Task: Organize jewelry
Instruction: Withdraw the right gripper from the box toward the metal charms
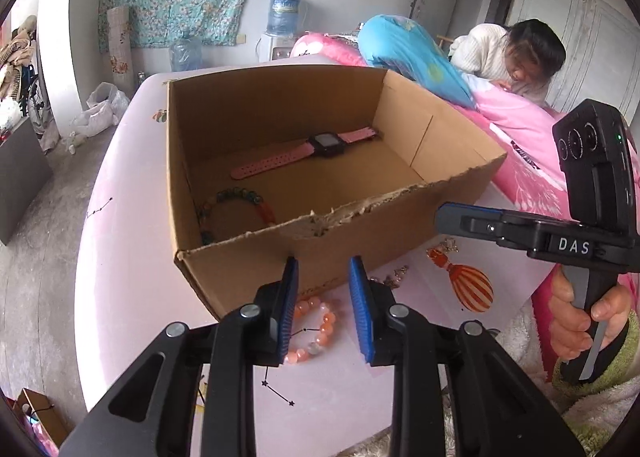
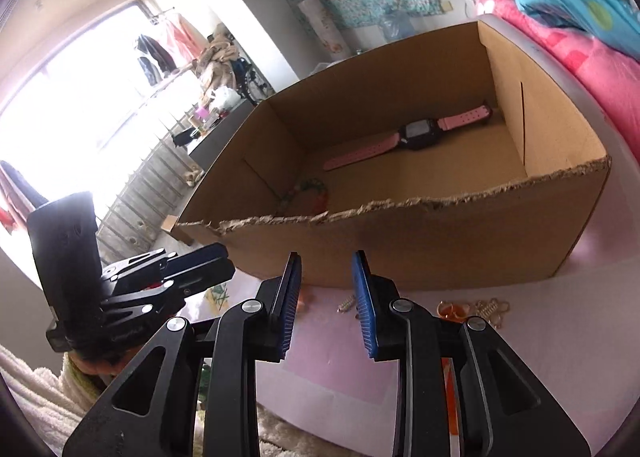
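An open cardboard box (image 1: 256, 257) stands on the pink table and holds a pink-strapped watch (image 1: 308, 153) and a multicoloured bead bracelet (image 1: 236, 201). The box (image 2: 440, 241), watch (image 2: 416, 135) and bracelet (image 2: 308, 193) also show in the right wrist view. An orange bead bracelet (image 1: 320, 329) lies on the table in front of the box, under my open, empty left gripper (image 1: 323, 271). Small gold earrings (image 1: 394, 275) (image 2: 490, 307) and an amber piece (image 1: 438, 255) (image 2: 452, 311) lie to the right. My right gripper (image 2: 326, 269) is open and empty, and shows from the side in the left wrist view (image 1: 448, 219).
The pink table (image 1: 120, 257) has a printed balloon picture (image 1: 470, 287). Pink and blue bedding (image 1: 520, 129) lies behind the box. A person (image 1: 516, 53) leans at the far right. Water bottles (image 1: 284, 13) stand at the back wall.
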